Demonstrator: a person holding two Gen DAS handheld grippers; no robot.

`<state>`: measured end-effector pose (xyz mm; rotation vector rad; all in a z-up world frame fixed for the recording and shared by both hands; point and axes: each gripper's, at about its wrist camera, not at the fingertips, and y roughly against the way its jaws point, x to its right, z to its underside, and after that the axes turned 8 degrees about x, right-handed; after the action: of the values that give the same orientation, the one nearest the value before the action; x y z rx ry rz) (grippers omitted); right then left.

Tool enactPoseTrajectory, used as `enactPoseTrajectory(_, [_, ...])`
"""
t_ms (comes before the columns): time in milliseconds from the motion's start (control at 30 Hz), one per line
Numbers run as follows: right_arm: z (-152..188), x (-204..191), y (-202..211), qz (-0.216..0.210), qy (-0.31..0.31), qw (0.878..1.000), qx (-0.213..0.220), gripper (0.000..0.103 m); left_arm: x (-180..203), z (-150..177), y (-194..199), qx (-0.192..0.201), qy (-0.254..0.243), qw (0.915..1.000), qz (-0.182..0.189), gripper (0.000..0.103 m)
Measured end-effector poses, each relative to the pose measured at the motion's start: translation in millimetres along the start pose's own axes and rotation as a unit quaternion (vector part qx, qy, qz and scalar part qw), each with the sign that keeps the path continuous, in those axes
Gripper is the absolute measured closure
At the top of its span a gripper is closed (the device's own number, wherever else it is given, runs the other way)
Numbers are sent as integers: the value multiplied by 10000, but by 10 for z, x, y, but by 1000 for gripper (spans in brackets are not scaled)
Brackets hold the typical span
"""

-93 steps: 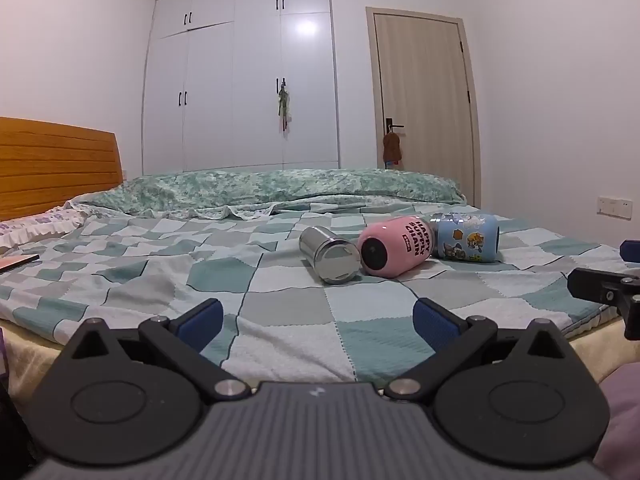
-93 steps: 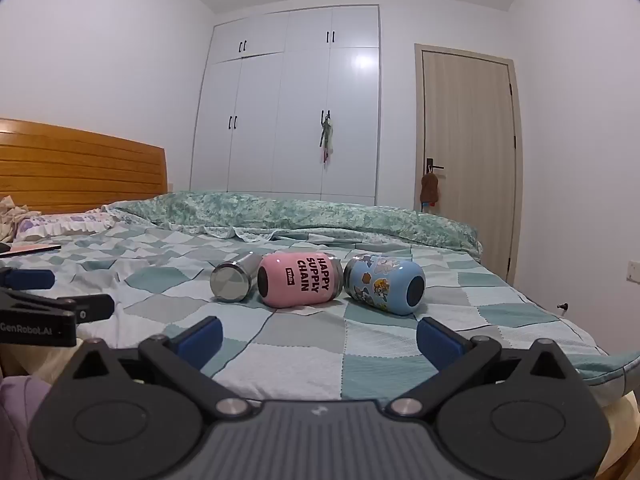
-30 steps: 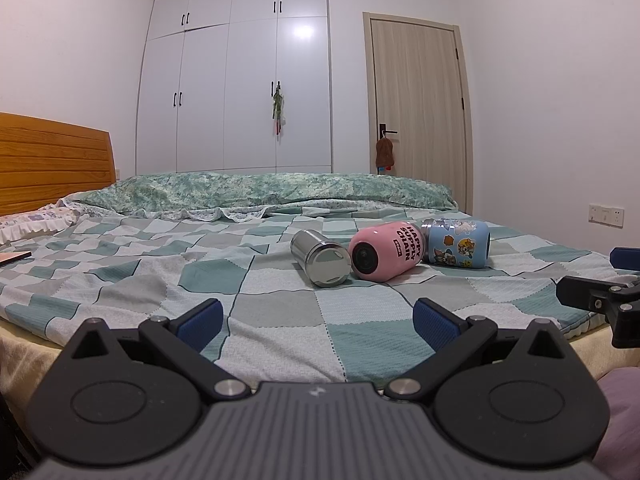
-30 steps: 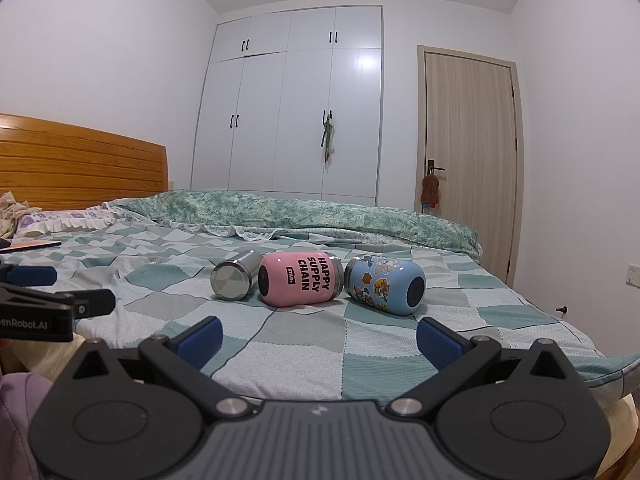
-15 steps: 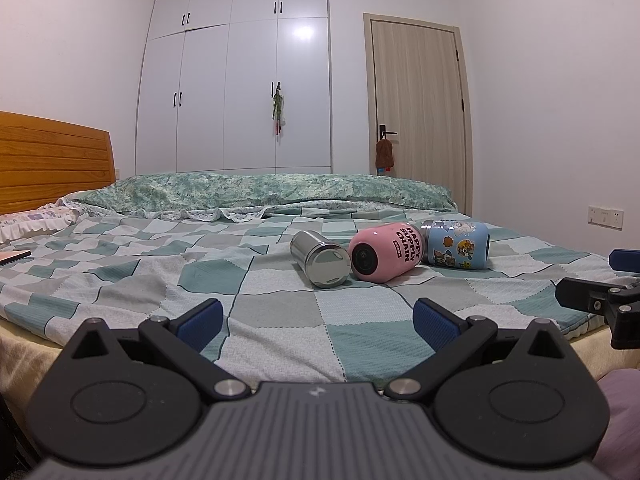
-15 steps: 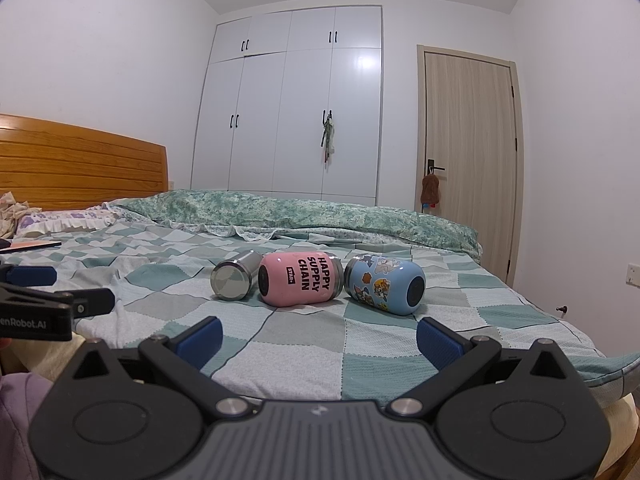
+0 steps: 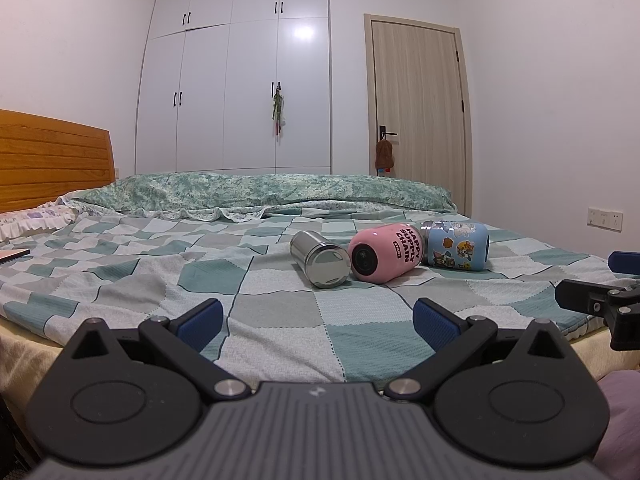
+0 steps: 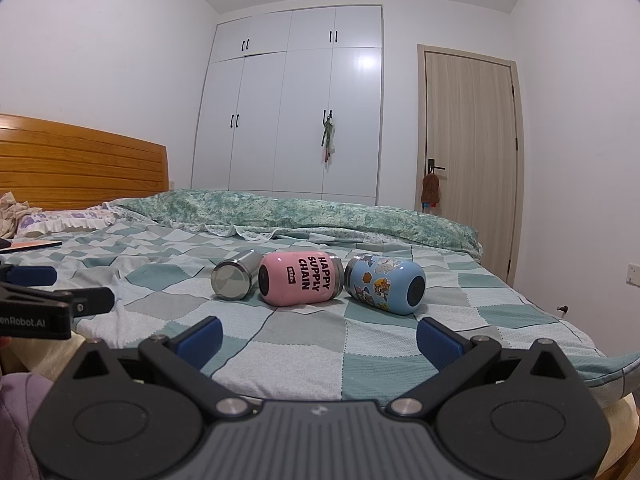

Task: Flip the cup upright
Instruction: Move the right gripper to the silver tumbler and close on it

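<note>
Bed [image 8: 280, 332] holds three toppled cups; both grippers wide; only right view shows "HAPPY".

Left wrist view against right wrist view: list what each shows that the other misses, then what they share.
Only the left wrist view shows a wall socket plate clearly and the right gripper at its edge. Only the right wrist view shows the left gripper and the blue cup's dark end. Both show the steel cup, pink cup and blue cup lying on the bed, with both grippers' fingers open.

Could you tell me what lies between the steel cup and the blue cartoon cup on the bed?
The pink cup, lying on its side between the steel cup and blue cup; both wrist views show it.
</note>
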<state>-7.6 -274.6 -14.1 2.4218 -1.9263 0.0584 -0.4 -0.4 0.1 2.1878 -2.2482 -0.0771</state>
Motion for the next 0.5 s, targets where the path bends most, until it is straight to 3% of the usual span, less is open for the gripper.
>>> enactPoseTrajectory(367, [4,-12,-1,-63,-42,10000,13,0,-3,-3,8,5,19,10000,-7,0])
enactPoseTrajectory(500, [-19,-64,-37,-255,-11,9995,-170,0,-30,-20,12,-24,94,9999,24,0])
